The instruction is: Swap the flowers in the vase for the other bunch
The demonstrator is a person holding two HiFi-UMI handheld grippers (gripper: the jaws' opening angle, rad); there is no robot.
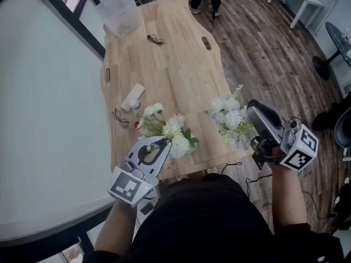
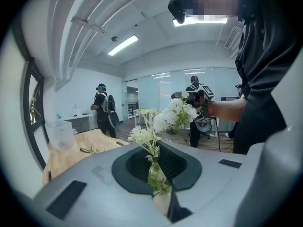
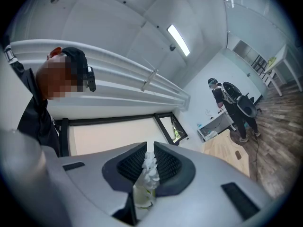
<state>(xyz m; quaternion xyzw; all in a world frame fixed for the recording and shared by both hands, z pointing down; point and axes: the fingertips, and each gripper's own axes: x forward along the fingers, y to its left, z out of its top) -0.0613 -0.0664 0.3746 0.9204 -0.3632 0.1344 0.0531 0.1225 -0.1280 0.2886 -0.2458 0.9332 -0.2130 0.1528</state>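
Holding both bunches in the air at once, I judge the swap to be mid-way. My left gripper [image 2: 156,162] is pressed onto what looks like a narrow clear vase [image 2: 155,171] with green stems inside it. My right gripper [image 3: 150,152] is pinched on the pale stems of the white bunch [image 1: 230,116]. Whether the white-and-yellow bunch [image 1: 164,127] in the vase is the old one or the new one, I cannot tell.

To do this step well, I should keep the vase upright and steady over the near edge of the table [image 1: 175,70] while the other hand works. The grip on glass should stay firm but not crushing. The loose bunch needs a bare patch of wood to lie on, well clear of the vase, so no stems tangle. The blooms are light and floppy, so I should move slowly.

The head view shows where things stand: the vase bunch is over the near table edge, and the white bunch hangs just off the table's right side. It hides the vase behind my left jaws. The left gripper view shows the glass in the pads and the white bunch held across from it. The right gripper view shows only a white sprig and stems in its jaws, with no vase.
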